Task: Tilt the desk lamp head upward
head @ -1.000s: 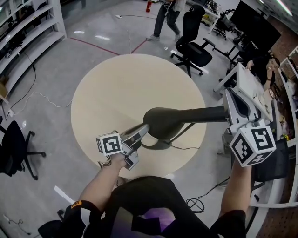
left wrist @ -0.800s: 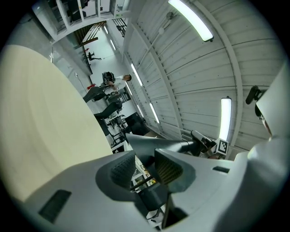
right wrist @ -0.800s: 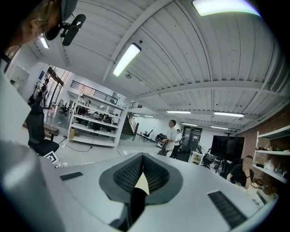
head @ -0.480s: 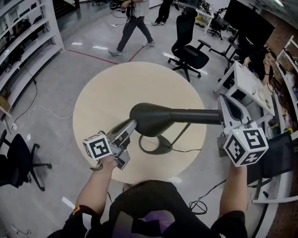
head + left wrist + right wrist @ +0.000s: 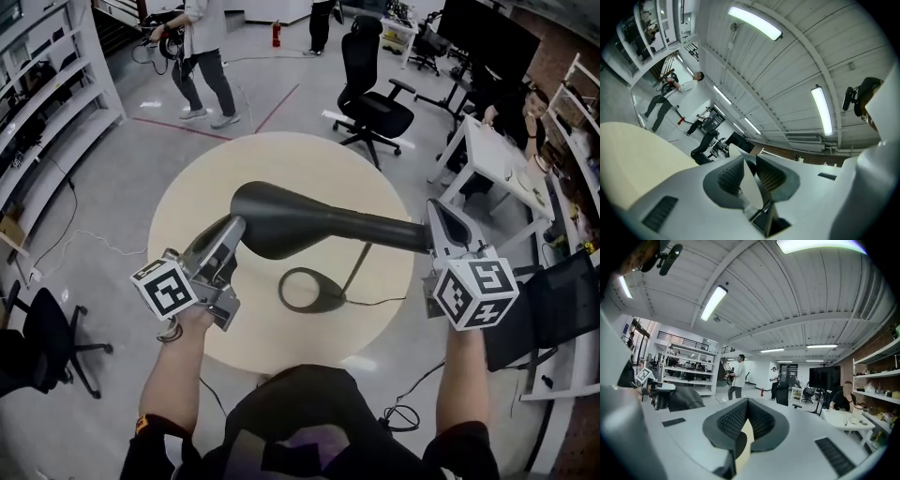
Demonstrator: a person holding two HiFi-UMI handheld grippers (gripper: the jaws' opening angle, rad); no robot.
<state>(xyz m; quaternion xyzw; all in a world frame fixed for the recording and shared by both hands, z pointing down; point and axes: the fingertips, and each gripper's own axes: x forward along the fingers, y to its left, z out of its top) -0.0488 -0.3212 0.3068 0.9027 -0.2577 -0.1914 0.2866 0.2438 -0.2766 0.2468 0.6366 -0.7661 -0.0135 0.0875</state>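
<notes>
A black desk lamp stands on the round beige table (image 5: 309, 169), its ring base (image 5: 312, 289) near the front edge. Its head (image 5: 281, 220) hangs raised above the table, and the thick arm (image 5: 394, 232) runs right from it. The tips of my left gripper (image 5: 232, 228) sit against the head's left end. In the left gripper view (image 5: 750, 165) the jaws have just been closing, and the narrow gap between the pads is empty. My right gripper (image 5: 431, 230) is shut on the arm's rear end. The right gripper view (image 5: 746, 404) shows the dark arm between the pads and the head (image 5: 684, 399) far left.
A thin cable (image 5: 380, 302) leaves the lamp base toward the table's right edge. Black office chairs (image 5: 375, 98) stand behind the table and another (image 5: 37, 328) at the left. A white desk (image 5: 497, 159) is at the right, shelving (image 5: 47, 84) at the left. A person (image 5: 202, 66) walks at the back.
The lamp head has risen and swung toward the upper left, my left gripper going up with it. My right gripper sank slightly with the arm's rear end. A person has crossed the floor behind.
</notes>
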